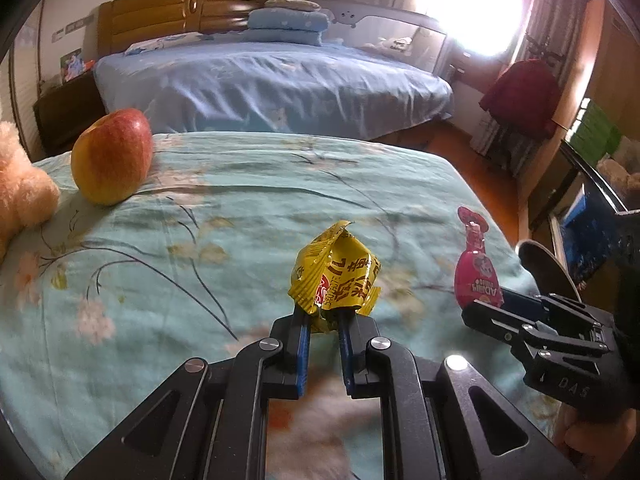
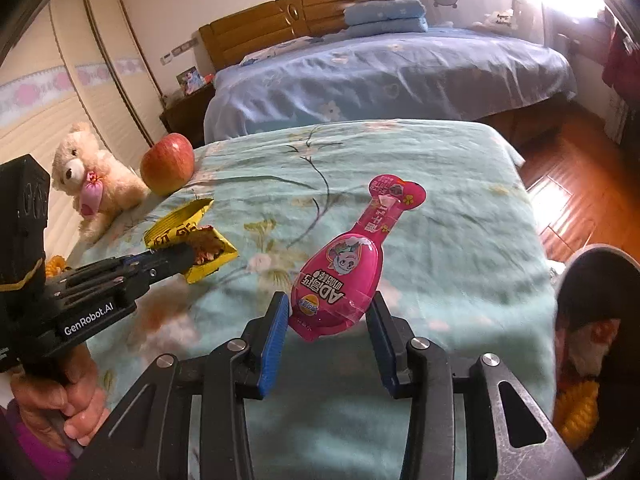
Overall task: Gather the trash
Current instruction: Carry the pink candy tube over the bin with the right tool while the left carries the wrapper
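A bedroom; a blue-sheeted bed (image 1: 272, 80) with wooden headboard (image 1: 180, 12) stands beyond; bright window (image 1: 472, 4) glares at right; wooden floor (image 2: 576, 184); pale wardrobe doors (image 2: 60, 80) line the left.

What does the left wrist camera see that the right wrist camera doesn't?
Only the left wrist view: a dark red garment hanging by the window.

Only the right wrist view: the teddy bear's face and its pink pouch, a hand holding the left gripper, and a dark bin at the right edge.

Both: the apple, the yellow wrapper pinched by the left gripper, the pink packet in the right gripper, and the floral blanket.
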{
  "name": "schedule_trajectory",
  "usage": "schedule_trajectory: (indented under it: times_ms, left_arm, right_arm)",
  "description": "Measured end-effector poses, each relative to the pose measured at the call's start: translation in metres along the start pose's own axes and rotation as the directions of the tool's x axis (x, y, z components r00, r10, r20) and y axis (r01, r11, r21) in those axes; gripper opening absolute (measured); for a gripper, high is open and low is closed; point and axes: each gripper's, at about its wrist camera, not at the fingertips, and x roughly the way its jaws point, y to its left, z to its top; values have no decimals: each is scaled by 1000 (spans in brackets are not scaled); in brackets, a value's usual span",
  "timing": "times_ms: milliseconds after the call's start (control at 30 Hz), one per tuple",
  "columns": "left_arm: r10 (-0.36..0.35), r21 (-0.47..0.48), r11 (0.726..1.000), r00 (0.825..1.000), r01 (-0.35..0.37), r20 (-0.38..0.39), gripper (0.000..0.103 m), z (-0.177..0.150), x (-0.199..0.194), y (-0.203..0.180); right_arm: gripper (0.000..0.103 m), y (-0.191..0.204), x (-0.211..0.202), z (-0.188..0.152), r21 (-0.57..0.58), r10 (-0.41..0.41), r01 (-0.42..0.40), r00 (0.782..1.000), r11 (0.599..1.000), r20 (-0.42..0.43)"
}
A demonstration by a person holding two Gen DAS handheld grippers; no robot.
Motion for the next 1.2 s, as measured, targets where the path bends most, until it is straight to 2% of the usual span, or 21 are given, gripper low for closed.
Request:
schedule_trajectory:
  times_ms: [467,1200]
  left_arm:
    - [-55,52,997,998,56,-32,11,-36,-31,-57]
    - [-106,124,986,993,112,-50,11,-42,-29,-114]
  right_arm:
    - [40,-26,-48,-39,58,-17,15,999,998,33]
    - [40,-71,-101,-70,141,-85,72,992,987,88]
